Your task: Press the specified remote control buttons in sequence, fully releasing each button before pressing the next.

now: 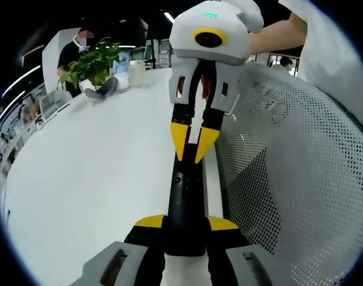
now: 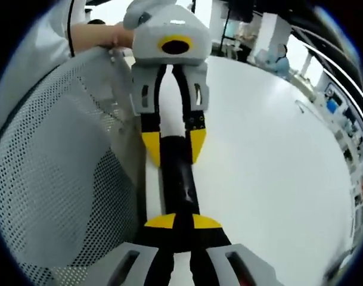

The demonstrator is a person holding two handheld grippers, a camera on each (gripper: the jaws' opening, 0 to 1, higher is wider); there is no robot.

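**Two grippers, one remote, end to end**

One white table [image 1: 92, 173] carried it all. One white mesh basket [image 1: 288, 173] stood right beside the action. One black remote [image 1: 186, 208] lay on the tabletop, pinned lengthwise between the yellow tips of the left gripper [image 1: 186, 223], jaws clamped on its near end. Opposite, in the right gripper view, the right gripper [image 2: 182, 221] had its jaws nearly together, tips on the remote's [image 2: 180, 173] other end. One potted plant [image 1: 90, 64] sat far back.
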